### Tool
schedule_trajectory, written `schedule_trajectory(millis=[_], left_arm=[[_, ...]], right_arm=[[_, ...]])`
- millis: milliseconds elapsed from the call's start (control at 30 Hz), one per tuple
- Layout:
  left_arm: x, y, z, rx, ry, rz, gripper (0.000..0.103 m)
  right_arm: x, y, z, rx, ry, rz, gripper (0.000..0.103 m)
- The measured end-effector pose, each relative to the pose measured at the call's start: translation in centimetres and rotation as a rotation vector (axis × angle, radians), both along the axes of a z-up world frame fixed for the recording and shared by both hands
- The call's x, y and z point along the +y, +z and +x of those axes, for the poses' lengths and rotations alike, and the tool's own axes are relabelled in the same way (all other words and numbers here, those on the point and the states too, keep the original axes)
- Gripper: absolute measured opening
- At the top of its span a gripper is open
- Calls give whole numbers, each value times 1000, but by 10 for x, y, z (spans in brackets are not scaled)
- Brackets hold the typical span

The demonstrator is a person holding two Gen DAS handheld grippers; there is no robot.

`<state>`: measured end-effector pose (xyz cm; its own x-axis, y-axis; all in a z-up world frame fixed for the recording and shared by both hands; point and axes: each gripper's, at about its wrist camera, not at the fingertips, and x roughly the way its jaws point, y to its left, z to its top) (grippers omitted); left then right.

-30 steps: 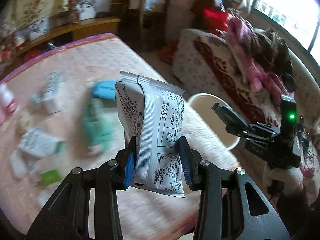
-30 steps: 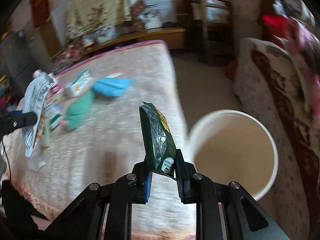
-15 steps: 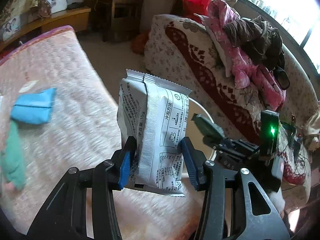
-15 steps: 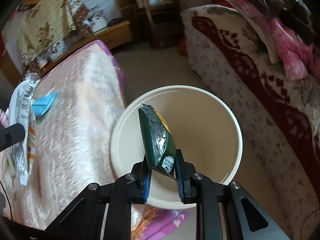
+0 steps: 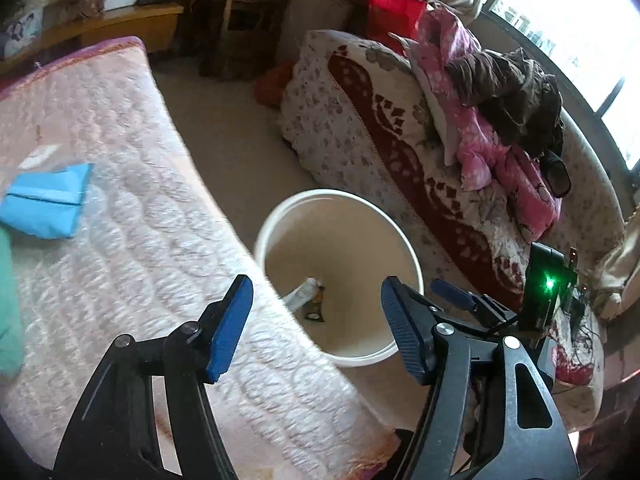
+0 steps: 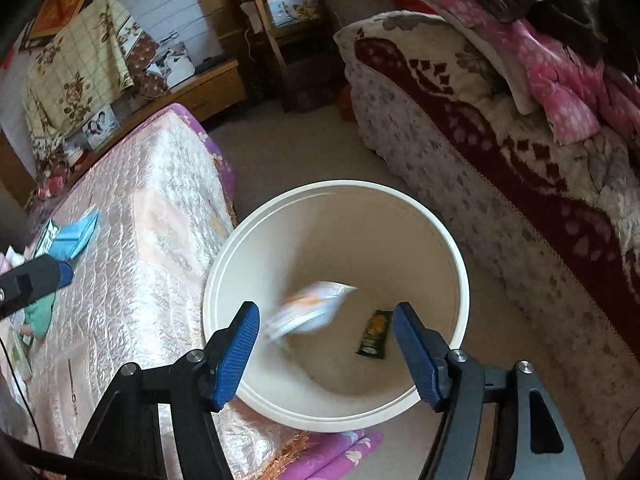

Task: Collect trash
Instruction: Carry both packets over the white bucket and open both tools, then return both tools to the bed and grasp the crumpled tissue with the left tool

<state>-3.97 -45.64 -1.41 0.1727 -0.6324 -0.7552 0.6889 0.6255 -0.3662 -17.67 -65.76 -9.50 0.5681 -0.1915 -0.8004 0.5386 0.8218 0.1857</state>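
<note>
A cream round bin [image 6: 448,248] stands on the floor beside the bed; it also shows in the left wrist view [image 5: 400,240]. My right gripper [image 6: 326,356] is open and empty above the bin. A dark green packet [image 6: 374,334] lies on the bin's bottom. A white wrapper [image 6: 308,312] is blurred, in the air inside the bin. My left gripper [image 5: 316,328] is open and empty over the bed's edge, next to the bin. Both packets [image 5: 308,300] show in the bin there.
The pink quilted bed [image 5: 120,240] holds a blue packet [image 5: 48,200] and a green item [image 5: 8,300]. A sofa [image 5: 400,140] with piled clothes stands right of the bin. Wooden furniture lines the far wall.
Both grippers opened. The green packet dropped from the right gripper and the white wrapper from the left into the bin. Both grippers moved closer to the bin.
</note>
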Motion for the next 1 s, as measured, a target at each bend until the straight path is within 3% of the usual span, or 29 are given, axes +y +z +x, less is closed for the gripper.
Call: schedule_trajectory(millis=[233, 667, 1000], left_arm=[[43, 12, -8, -107, 89, 53, 65], [134, 33, -21, -227, 221, 93, 65], [230, 36, -19, -191, 319, 111, 65]], right_arm=[[31, 8, 9, 16, 48, -30, 67], [121, 56, 29, -21, 186, -100, 74], [203, 66, 59, -41, 332, -84, 75]])
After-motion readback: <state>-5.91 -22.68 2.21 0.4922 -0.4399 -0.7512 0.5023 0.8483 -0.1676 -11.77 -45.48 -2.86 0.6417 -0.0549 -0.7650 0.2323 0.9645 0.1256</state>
